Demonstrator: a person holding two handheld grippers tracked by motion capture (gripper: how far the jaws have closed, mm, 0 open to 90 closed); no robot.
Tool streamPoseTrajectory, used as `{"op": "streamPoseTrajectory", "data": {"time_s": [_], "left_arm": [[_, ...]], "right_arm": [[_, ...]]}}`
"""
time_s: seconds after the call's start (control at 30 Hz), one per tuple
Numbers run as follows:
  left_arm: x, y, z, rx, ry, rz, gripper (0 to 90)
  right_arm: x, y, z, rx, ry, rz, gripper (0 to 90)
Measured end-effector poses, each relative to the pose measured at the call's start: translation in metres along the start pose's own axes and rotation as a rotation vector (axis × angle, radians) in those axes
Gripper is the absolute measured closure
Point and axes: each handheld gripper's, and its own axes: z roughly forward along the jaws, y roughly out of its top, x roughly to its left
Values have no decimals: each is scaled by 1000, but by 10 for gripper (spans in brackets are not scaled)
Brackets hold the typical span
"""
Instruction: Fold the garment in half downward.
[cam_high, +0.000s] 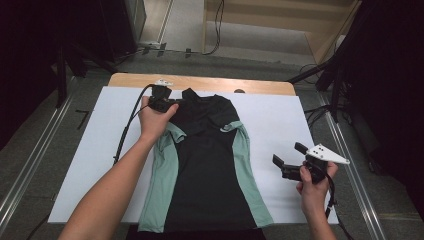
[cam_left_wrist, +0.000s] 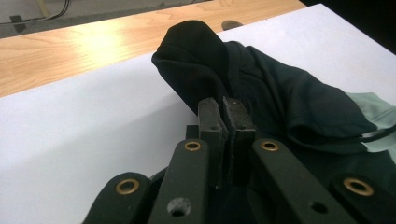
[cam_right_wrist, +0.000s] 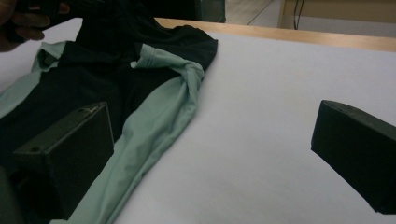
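Your left tool (cam_left_wrist: 226, 112) pinches the black-and-green shirt (cam_high: 207, 160); your right tool (cam_high: 290, 159) is empty.

The shirt lies flat on the white sheet (cam_high: 280, 120) covering the counter (cam_high: 200, 82), collar at the far edge, hem at the near one. Your left tool's jaws are clamped tight on black fabric at the shoulder beside the collar. Your right tool sits off the shirt's right side above the bare sheet, jaws spread wide with nothing between them.
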Motion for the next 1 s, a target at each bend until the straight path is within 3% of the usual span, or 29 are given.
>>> {"op": "streamPoseTrajectory", "data": {"time_s": [0.4,1.0], "left_arm": [[-5,-4,-7,-25,-22,8,879],[-17,-13,-13,-38,-40,41,879]], "right_arm": [[10,36,30,2,35,-23,0],[21,69,76,23,76,-54,0]]}}
